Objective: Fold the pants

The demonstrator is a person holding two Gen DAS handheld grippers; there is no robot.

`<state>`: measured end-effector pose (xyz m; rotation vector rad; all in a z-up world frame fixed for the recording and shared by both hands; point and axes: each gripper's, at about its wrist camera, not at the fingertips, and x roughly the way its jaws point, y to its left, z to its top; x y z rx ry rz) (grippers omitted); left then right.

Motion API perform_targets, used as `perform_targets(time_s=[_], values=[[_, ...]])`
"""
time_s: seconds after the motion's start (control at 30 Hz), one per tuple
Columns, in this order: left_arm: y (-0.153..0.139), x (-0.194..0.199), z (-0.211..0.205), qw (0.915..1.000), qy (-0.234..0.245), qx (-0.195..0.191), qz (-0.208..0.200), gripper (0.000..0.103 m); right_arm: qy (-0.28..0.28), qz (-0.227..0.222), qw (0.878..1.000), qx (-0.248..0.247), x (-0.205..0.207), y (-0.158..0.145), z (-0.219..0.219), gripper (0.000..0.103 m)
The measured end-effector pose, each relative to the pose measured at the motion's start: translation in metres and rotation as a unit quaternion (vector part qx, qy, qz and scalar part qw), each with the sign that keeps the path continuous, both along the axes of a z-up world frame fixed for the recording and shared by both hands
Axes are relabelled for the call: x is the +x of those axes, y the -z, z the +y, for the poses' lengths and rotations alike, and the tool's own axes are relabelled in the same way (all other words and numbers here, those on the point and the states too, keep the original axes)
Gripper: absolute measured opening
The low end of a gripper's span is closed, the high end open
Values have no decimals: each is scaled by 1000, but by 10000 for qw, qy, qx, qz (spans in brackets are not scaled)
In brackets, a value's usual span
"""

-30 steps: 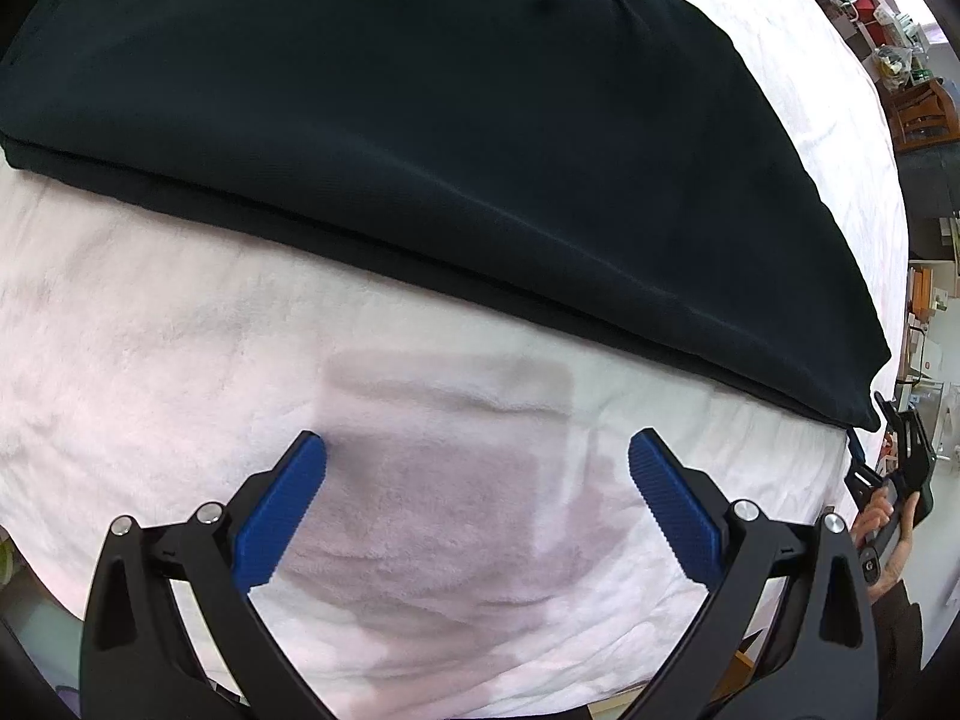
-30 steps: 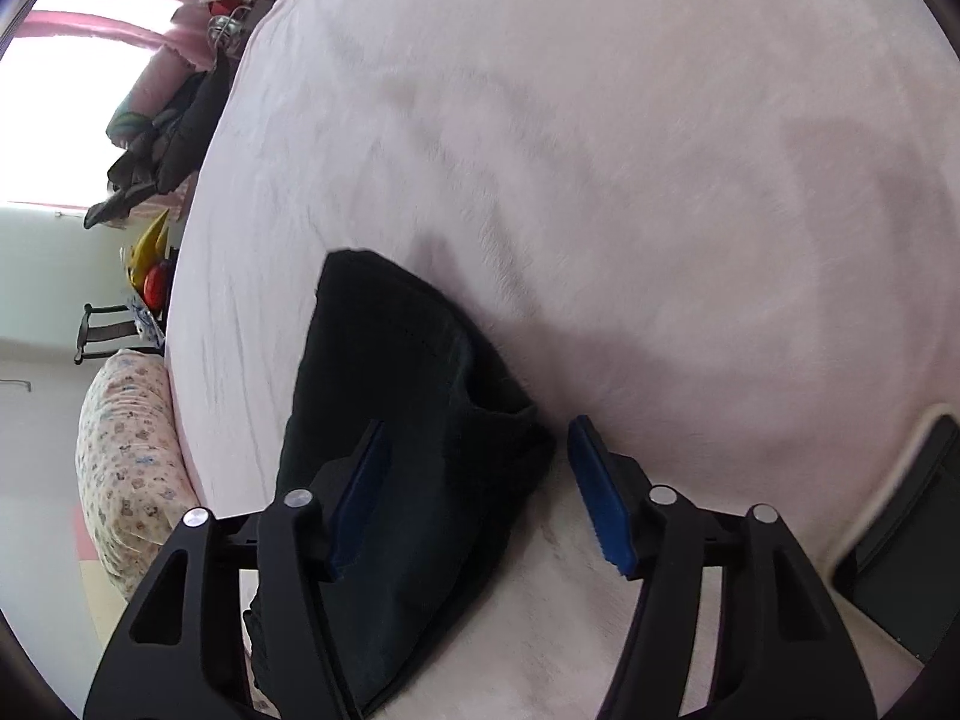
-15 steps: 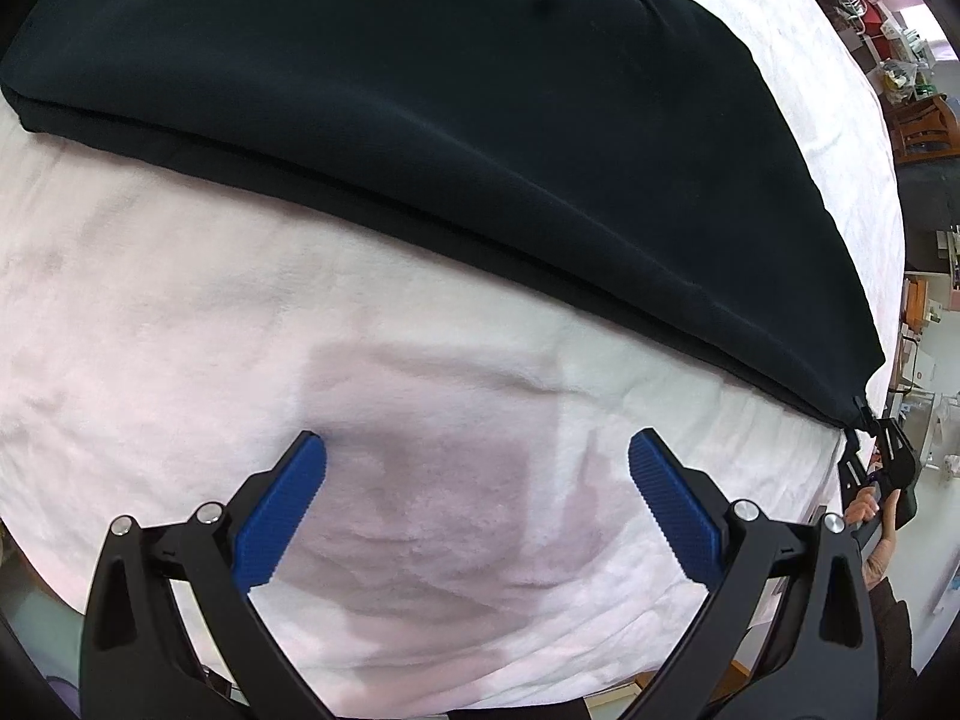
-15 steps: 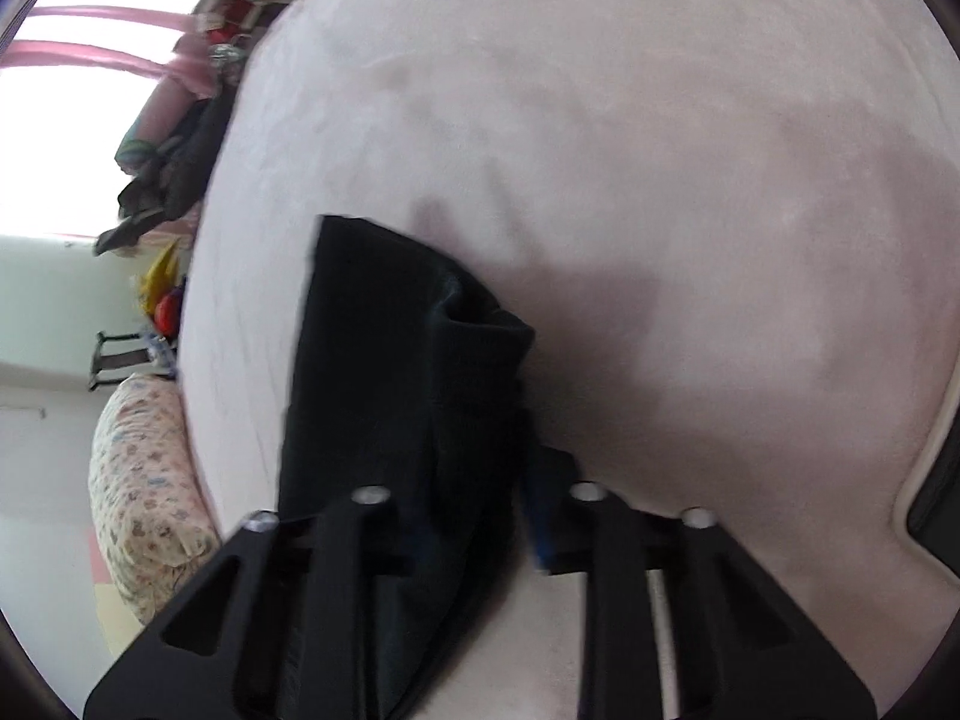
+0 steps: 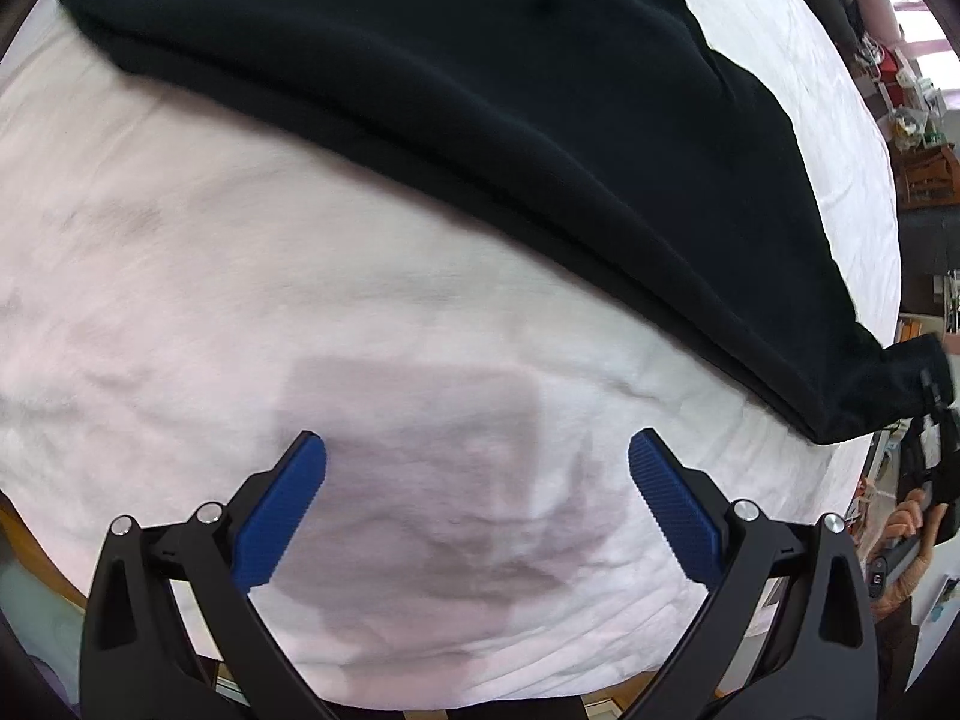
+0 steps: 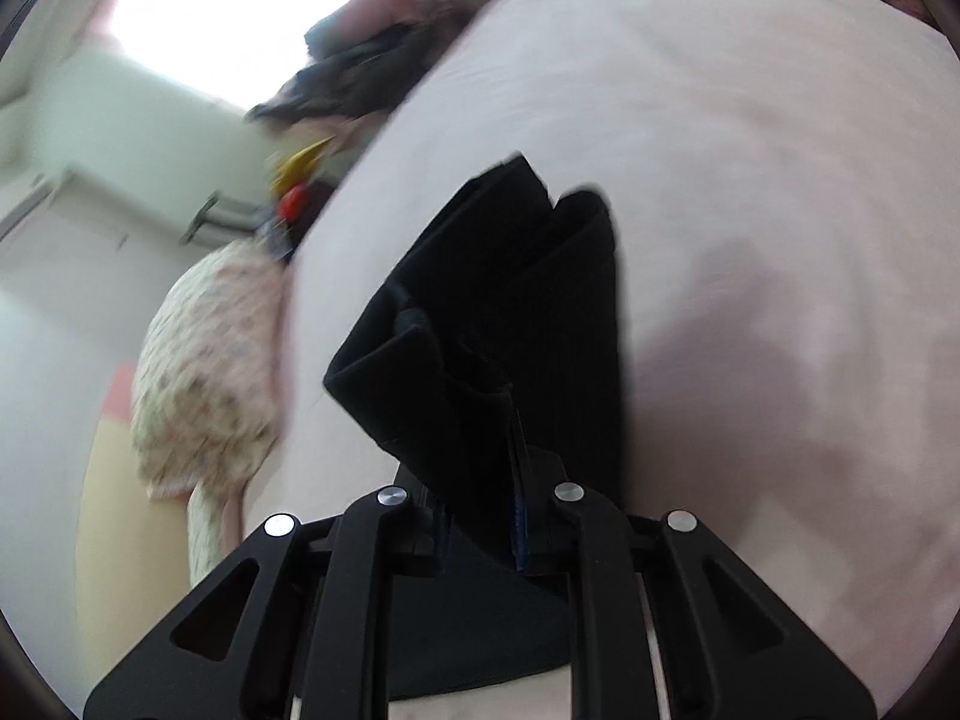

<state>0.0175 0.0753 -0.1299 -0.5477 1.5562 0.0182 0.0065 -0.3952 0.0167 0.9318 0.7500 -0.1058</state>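
Observation:
The black pants (image 5: 480,120) lie folded lengthwise across the white bed cover (image 5: 180,300), filling the upper half of the left wrist view. My left gripper (image 5: 477,480) hangs open over bare cover in front of them, with nothing between its blue pads (image 5: 282,504). At the far right of that view the pants' end is lifted by my right gripper (image 5: 927,462). In the right wrist view, the right gripper (image 6: 480,516) is shut on the bunched black pant end (image 6: 510,312), which hangs raised above the cover (image 6: 750,150).
A floral pillow (image 6: 210,372) lies at the bed's edge on the left. Clothes and clutter (image 6: 360,78) are piled by a bright window beyond the bed. A person's hand (image 5: 906,534) holds the right gripper. Shelves and furniture (image 5: 924,174) stand past the bed's far side.
The right gripper closed on the pant end and lifted it off the cover, rolling as it rose. The left gripper stayed open and drifted along the bed, so the pants shifted in its view.

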Motion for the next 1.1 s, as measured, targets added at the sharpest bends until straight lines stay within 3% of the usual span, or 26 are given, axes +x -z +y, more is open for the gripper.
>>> perform_targets(time_s=[0.17, 0.27, 0.43, 0.6, 0.77, 1.1], values=[[-3, -11, 24, 9998, -210, -56, -44, 101, -954, -266, 9951, 51, 45, -20, 71, 16], [-5, -19, 38, 9992, -387, -94, -55, 101, -1541, -201, 9878, -67, 66, -19, 121, 16], [-5, -34, 66, 9978, -648, -153, -63, 101, -2257, -28, 9742, -14, 98, -8, 192, 16], [-5, -49, 90, 9961, -858, -211, -78, 101, -2813, 465, 9584, -161, 125, 21, 264, 16], [-7, -61, 115, 9945, -1000, -273, -137, 101, -3061, 797, 9481, -333, 112, 49, 316, 16], [-6, -72, 147, 9920, -1199, -366, -167, 101, -2968, 988, 9471, -721, 106, 62, 342, 16]])
